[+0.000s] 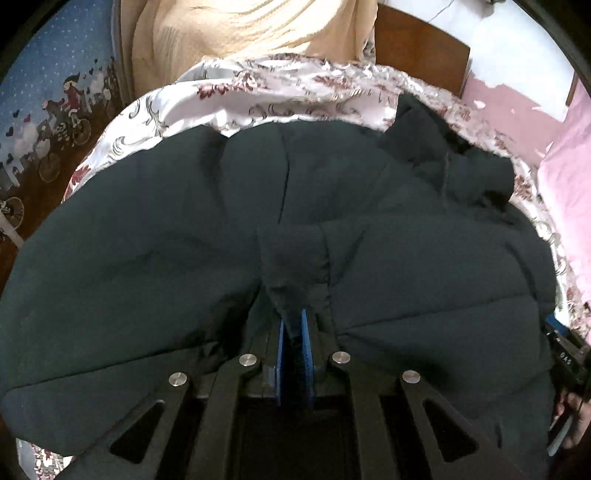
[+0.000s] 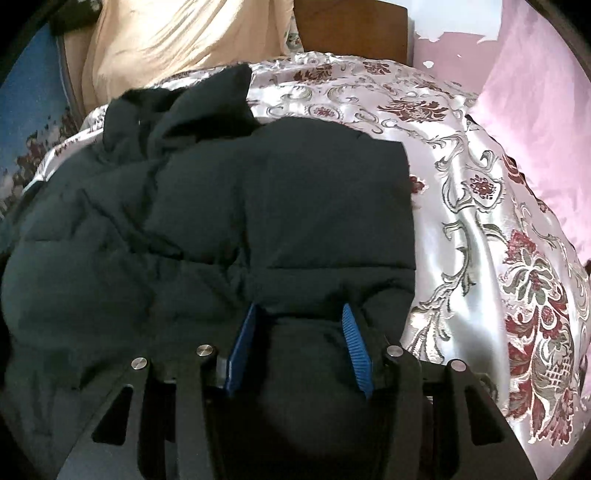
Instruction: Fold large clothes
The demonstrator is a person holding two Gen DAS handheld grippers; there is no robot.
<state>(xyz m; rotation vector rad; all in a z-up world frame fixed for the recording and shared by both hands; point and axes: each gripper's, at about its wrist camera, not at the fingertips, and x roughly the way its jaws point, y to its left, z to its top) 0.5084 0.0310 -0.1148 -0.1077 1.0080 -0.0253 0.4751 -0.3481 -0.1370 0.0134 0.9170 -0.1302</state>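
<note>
Both tongs grip the dark padded jacket [image 2: 221, 206] on the floral bedspread [image 2: 480, 192]: left gripper [image 1: 293, 325] pinches a fold, right gripper [image 2: 299, 325] clasps thick padding; its hood [image 2: 207, 99] points toward the headboard [image 2: 351, 29].

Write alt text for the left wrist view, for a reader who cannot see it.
The left tongs are shut on a pinched fold of a dark puffy jacket, which lies spread over a floral satin bedspread. A cream blanket lies bunched beyond it, with a pink wall to the right.
</note>
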